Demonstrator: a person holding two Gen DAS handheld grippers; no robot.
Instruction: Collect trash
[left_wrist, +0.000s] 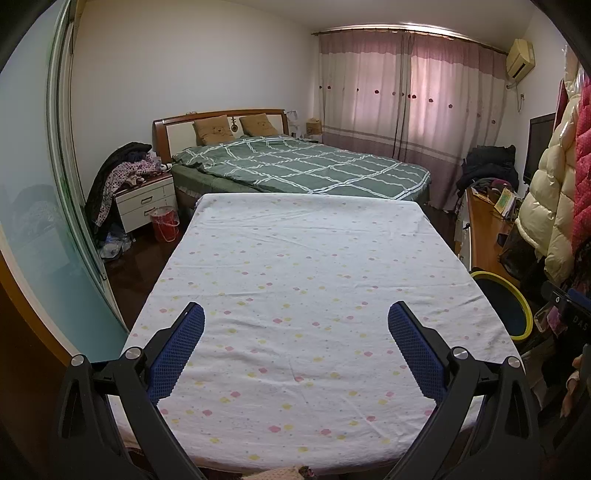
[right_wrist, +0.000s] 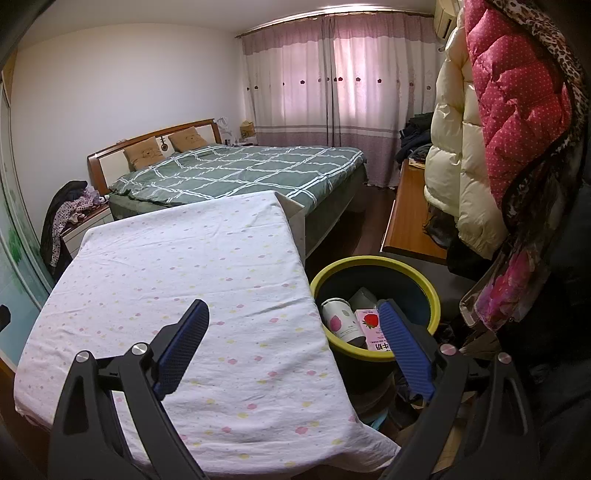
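Note:
A round bin with a yellow rim (right_wrist: 406, 267) stands on the floor to the right of the table. Inside it lie a white cup with a pink peach print (right_wrist: 340, 319), a pink strawberry milk carton (right_wrist: 371, 326) and a pale item behind them. My right gripper (right_wrist: 293, 308) is open above the table's right edge, its right finger over the bin's near side. Nothing is between its fingers. The left gripper (left_wrist: 295, 310) is open over the near part of the table, holding nothing. The bin's yellow rim (left_wrist: 524, 306) shows at the right in the left wrist view.
The table wears a white cloth with small pink and yellow flowers (left_wrist: 303, 258). Beyond it is a bed with a green checked cover (left_wrist: 306, 166). Coats (right_wrist: 498, 129) hang at the right over a wooden desk (right_wrist: 410, 218). A nightstand with clothes (left_wrist: 144, 192) and a red bag (left_wrist: 165, 223) stand left.

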